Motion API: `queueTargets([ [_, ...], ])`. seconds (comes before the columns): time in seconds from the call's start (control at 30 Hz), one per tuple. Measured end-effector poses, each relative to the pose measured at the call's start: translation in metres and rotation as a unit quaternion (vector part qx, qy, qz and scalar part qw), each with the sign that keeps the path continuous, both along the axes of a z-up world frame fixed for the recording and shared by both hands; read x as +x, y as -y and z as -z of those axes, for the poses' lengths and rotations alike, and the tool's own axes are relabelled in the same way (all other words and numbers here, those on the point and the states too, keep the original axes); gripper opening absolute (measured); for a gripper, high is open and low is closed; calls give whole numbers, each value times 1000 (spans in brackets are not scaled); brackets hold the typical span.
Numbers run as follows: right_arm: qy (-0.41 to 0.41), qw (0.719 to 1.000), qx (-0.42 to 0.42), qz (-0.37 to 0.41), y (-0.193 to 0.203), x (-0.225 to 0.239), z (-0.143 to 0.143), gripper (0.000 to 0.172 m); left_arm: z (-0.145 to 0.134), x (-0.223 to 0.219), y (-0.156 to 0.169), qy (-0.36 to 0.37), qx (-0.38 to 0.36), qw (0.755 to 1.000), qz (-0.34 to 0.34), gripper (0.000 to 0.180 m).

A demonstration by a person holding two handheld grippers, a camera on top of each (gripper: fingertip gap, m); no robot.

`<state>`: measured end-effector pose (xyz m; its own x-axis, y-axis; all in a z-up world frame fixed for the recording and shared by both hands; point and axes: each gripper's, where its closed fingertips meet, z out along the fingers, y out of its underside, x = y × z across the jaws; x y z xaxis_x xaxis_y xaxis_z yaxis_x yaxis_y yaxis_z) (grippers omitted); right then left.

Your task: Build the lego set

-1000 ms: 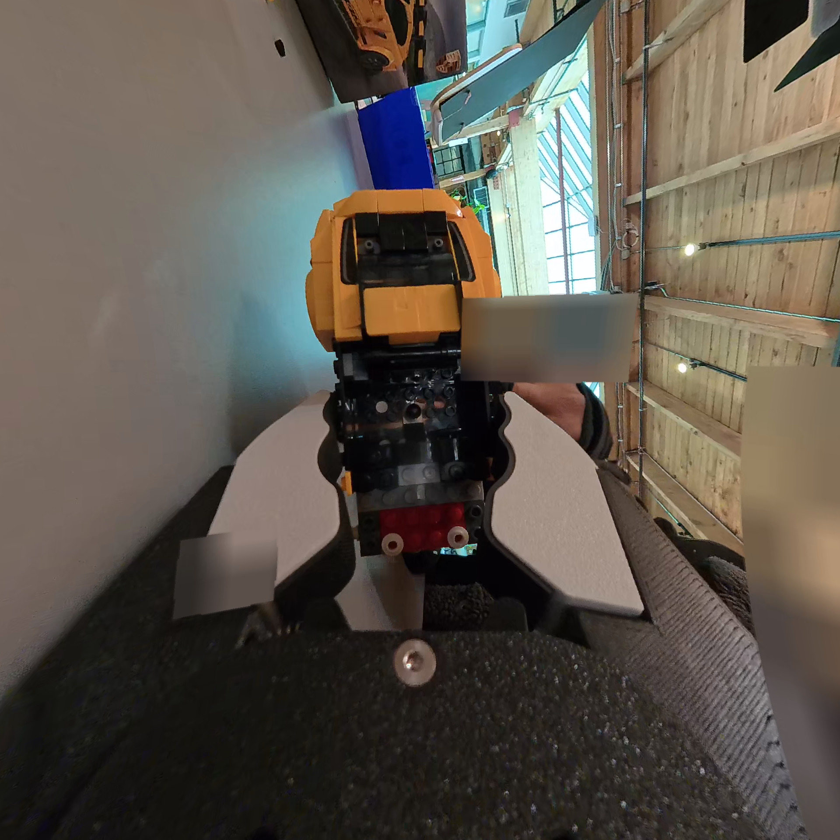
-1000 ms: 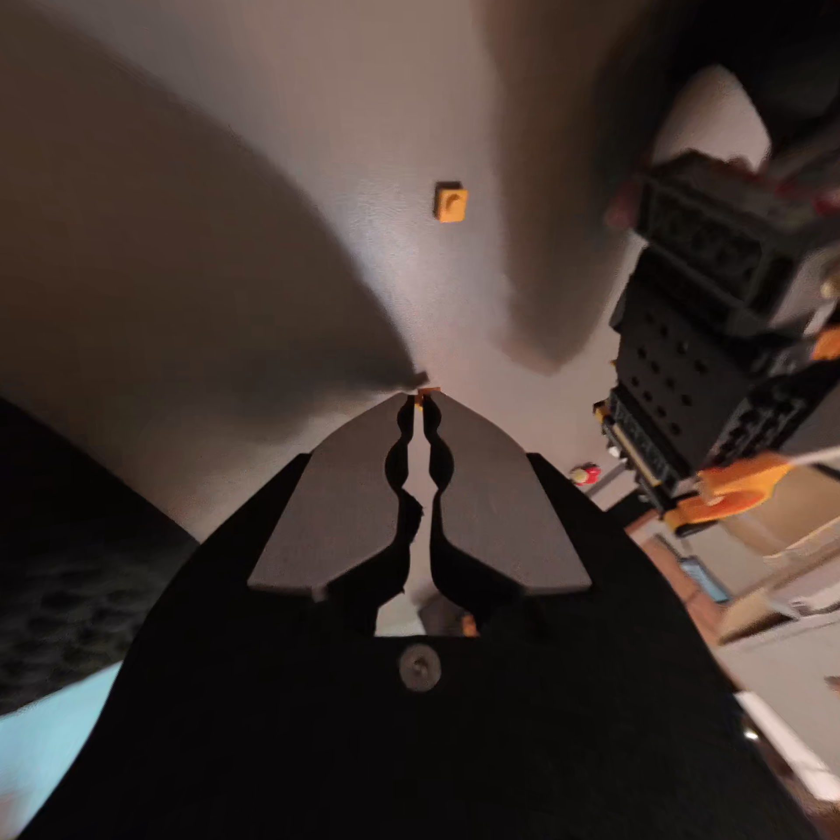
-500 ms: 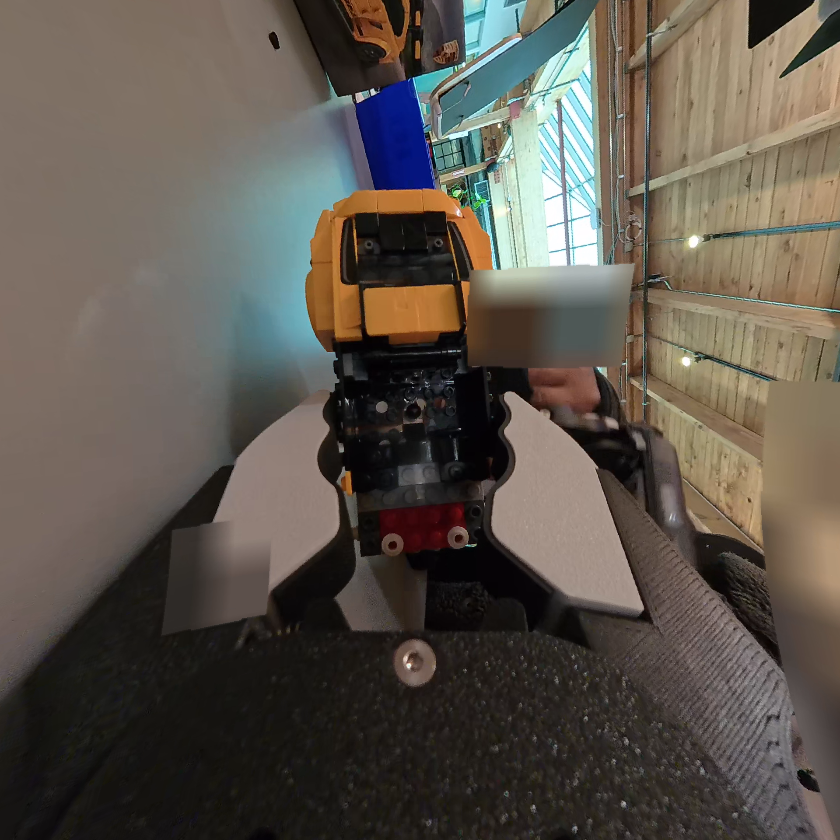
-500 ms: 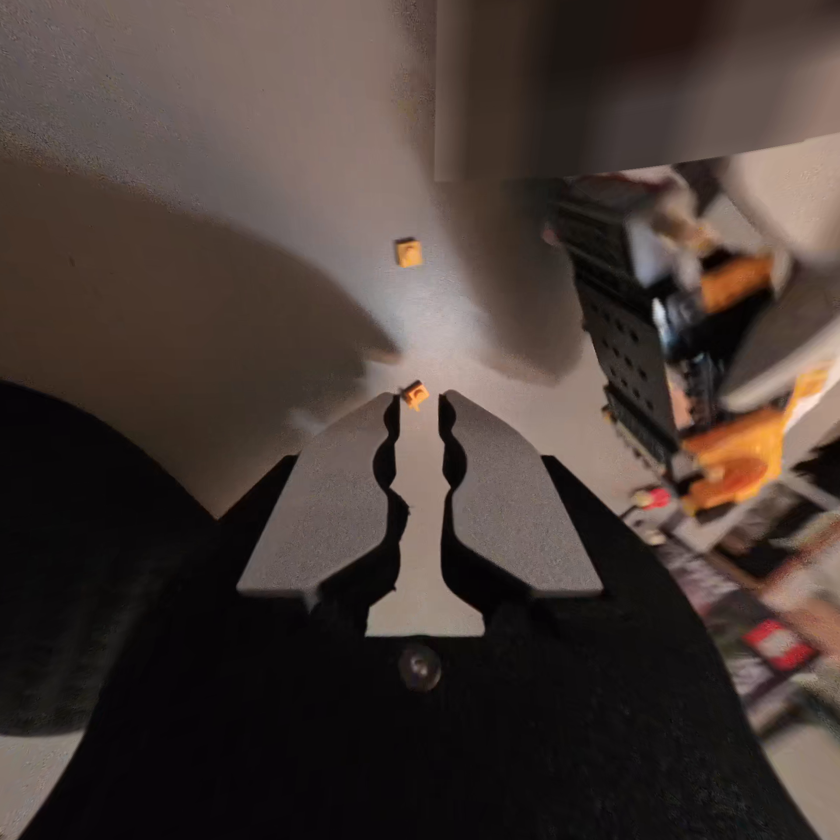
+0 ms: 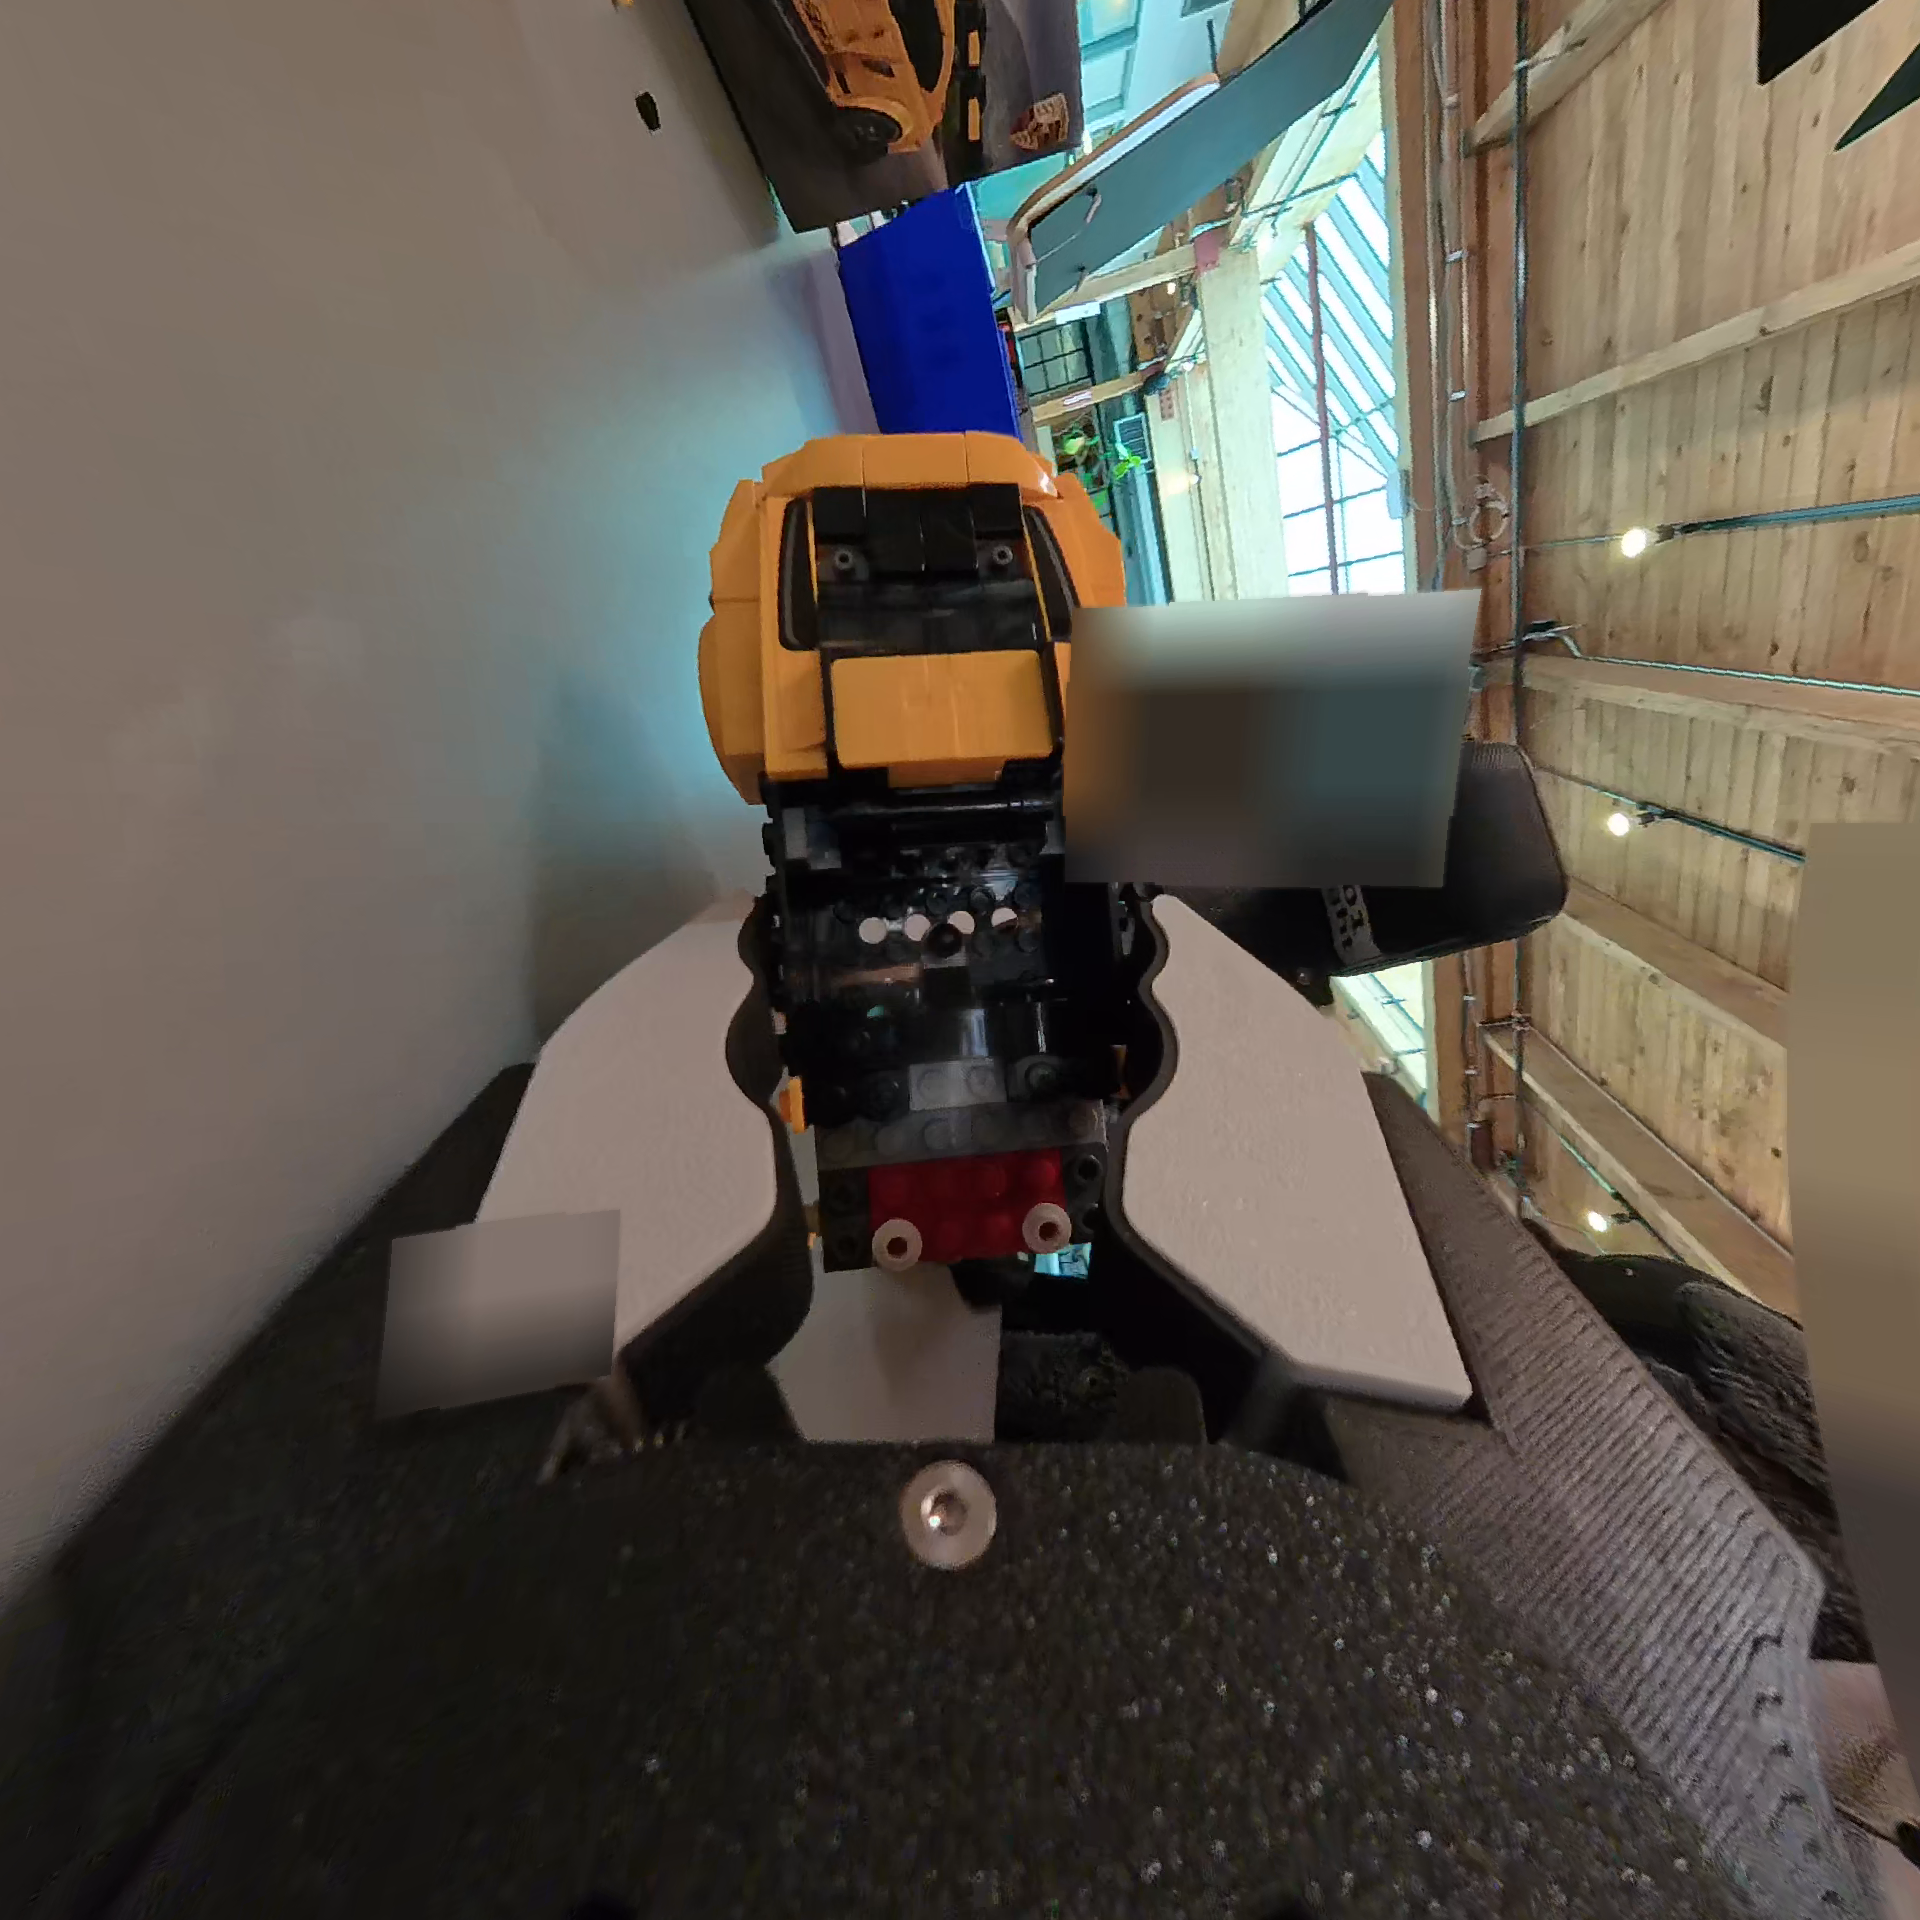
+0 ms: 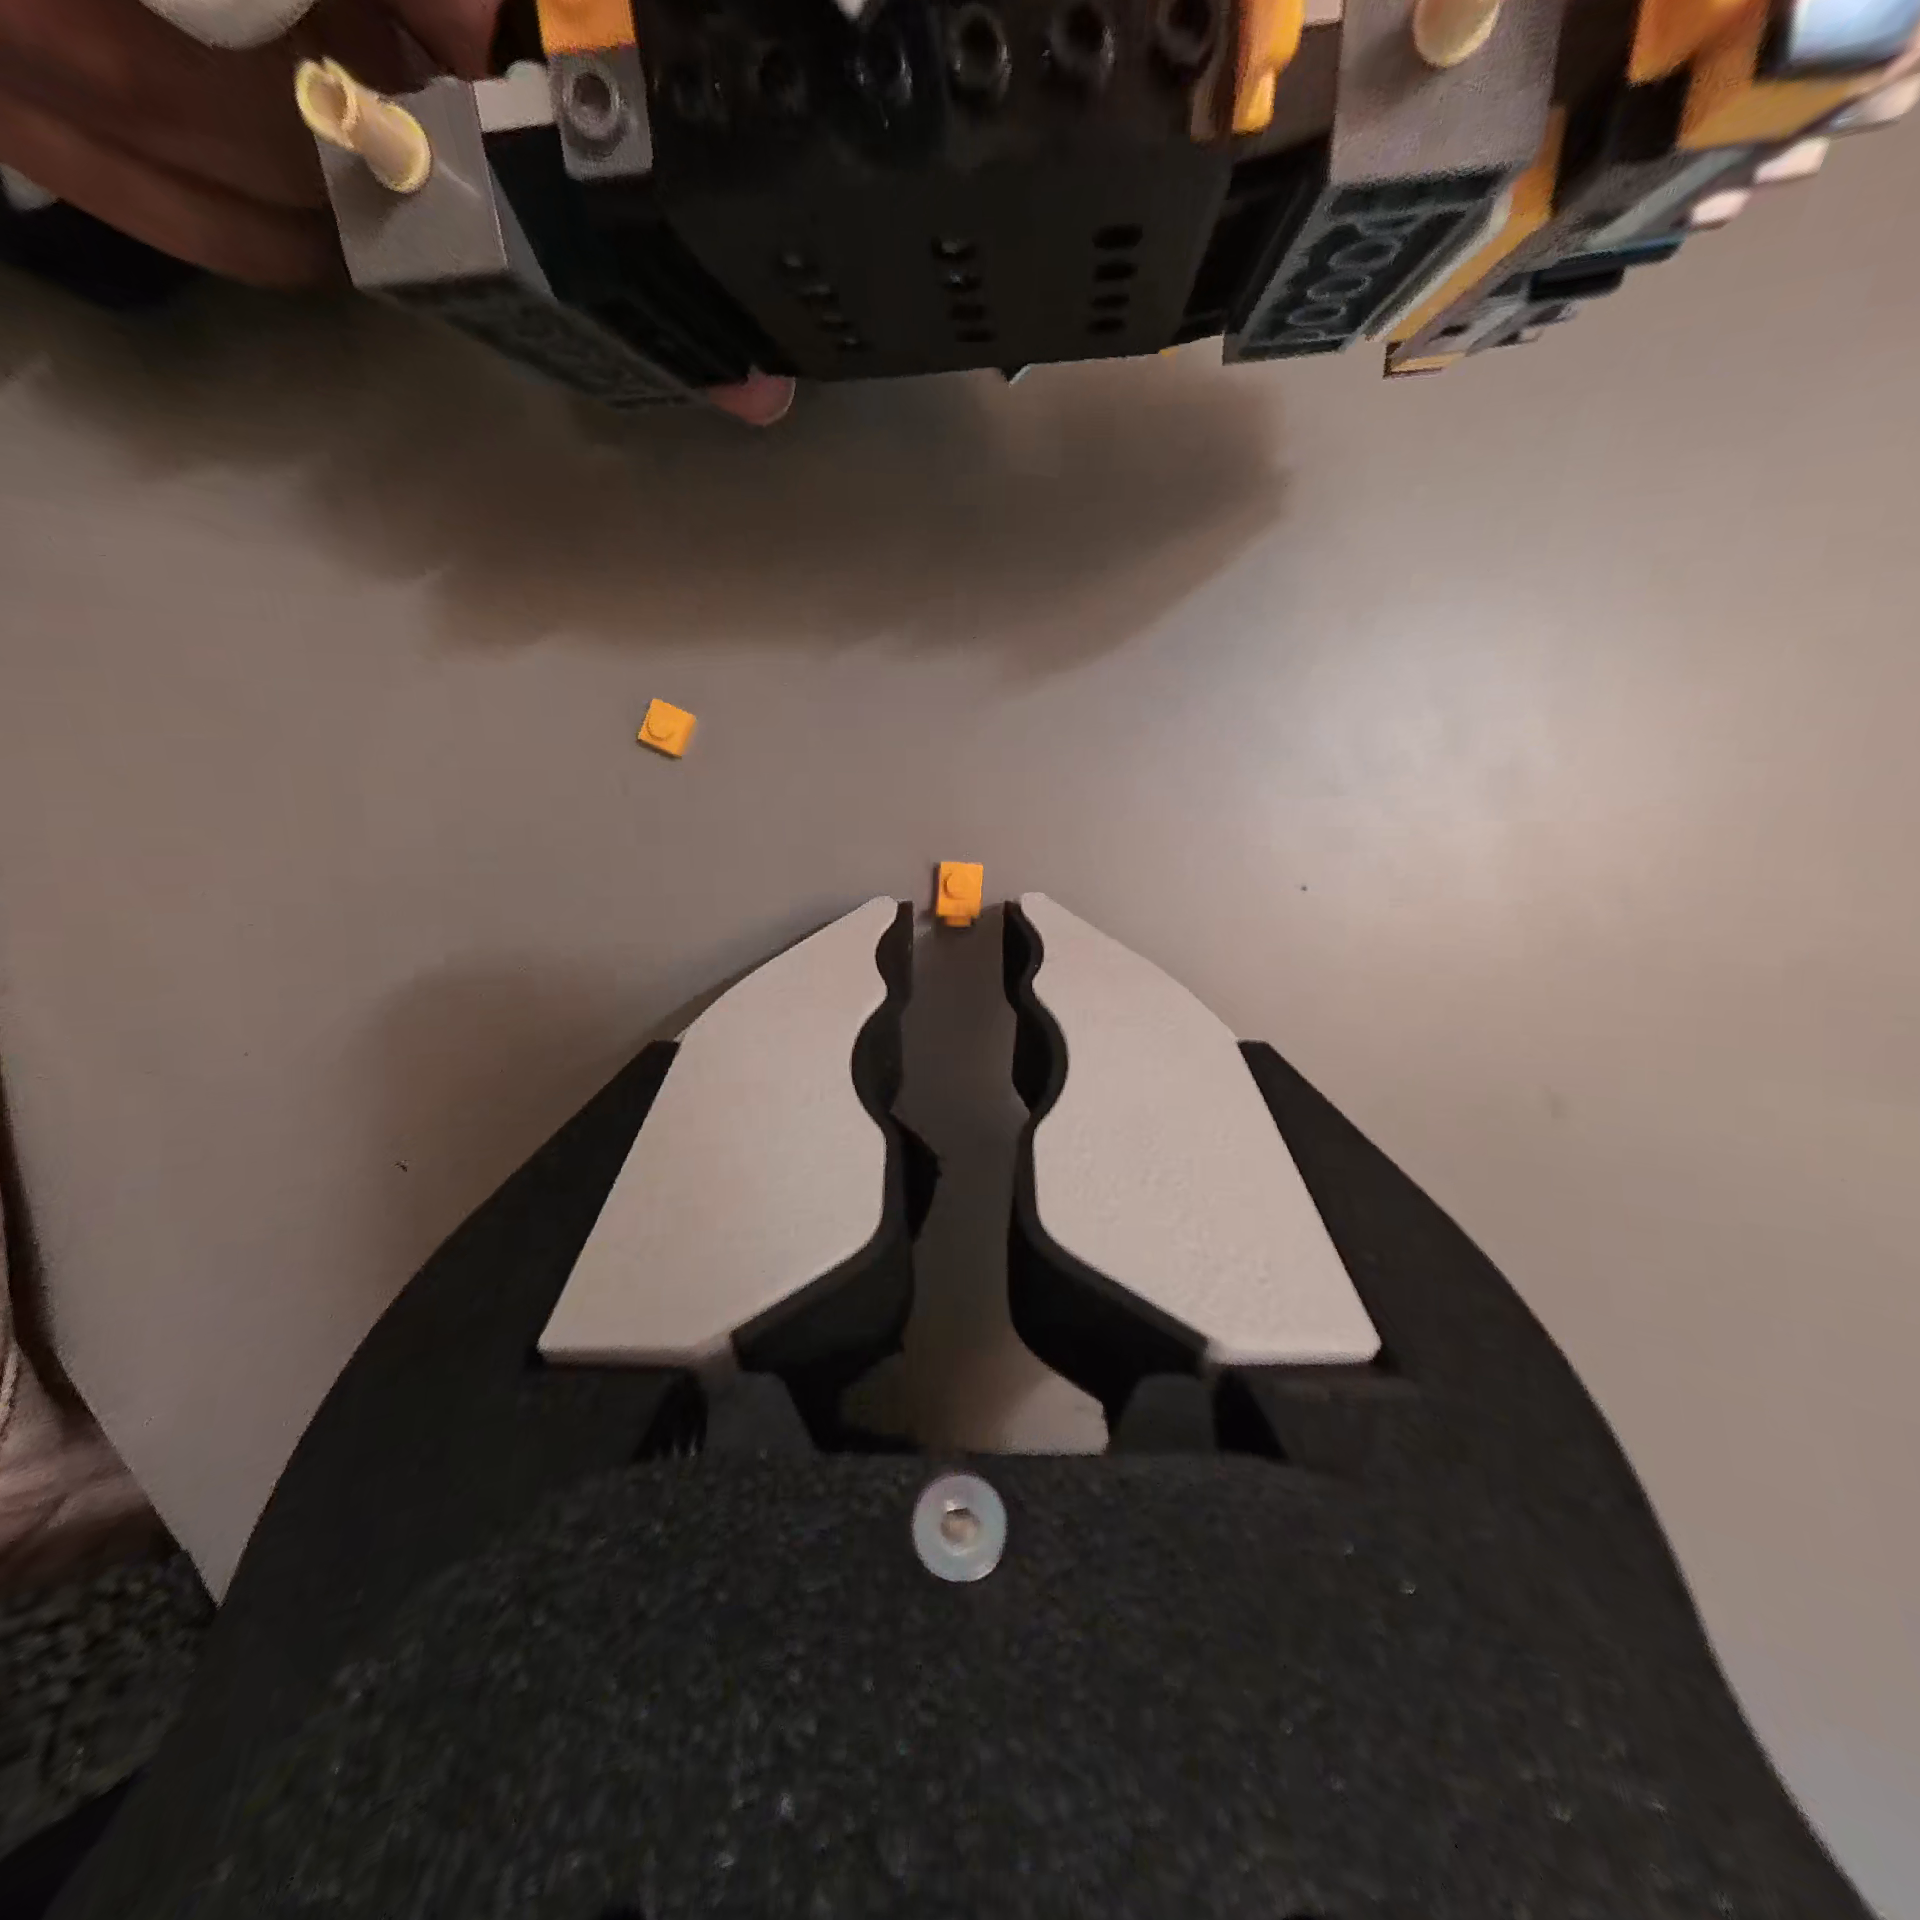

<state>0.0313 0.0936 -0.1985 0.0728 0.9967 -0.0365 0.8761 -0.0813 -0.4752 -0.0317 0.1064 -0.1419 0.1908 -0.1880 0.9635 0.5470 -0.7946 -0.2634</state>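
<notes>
Between the left claw's (image 5: 951,935) pressing pads sits a studded brick car (image 5: 914,727); right claw (image 6: 958,914) parted, bare.

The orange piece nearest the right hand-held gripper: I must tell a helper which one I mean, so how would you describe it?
Look at the grey tabletop in the right wrist view. Just ahead of the open right hand-held gripper lies a small orange one-stud plate, untouched by either finger. Unlike the other orange plate, it sits squarely on the gripper's centre line.

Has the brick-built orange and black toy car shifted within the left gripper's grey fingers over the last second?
No. The car sits the same between the fingers, red bricks level with the same finger contours.
</notes>
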Motion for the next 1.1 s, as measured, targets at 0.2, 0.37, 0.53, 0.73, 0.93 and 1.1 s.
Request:
queueTargets([
  [0.2, 11, 1000, 7, -10, -3, -6, 5, 8, 0, -2, -1, 5, -4, 1000, -7, 65],
  [0.37, -87, 994, 40, -60, 0, -34, -52, 8, -1, -3, -1, 20, -9, 1000, -13, 65],
  [0.53, -112, 985, 63, -114, 21, -65, -94, 8, -1, -4, -2, 22, -12, 999, -22, 65],
  [0.73, -74, 988, 57, -122, 23, -76, -79, 8, -1, -7, -3, 17, -11, 999, -34, 64],
  [0.93, -55, 990, 63, -114, 19, -77, -75, 8, 1, -7, -3, 15, -17, 999, -41, 64],
  [1.1, -45, 991, 79, -100, 17, -78, -72, 8, 4, -10, -4, 10, -24, 998, -59, 64],
])
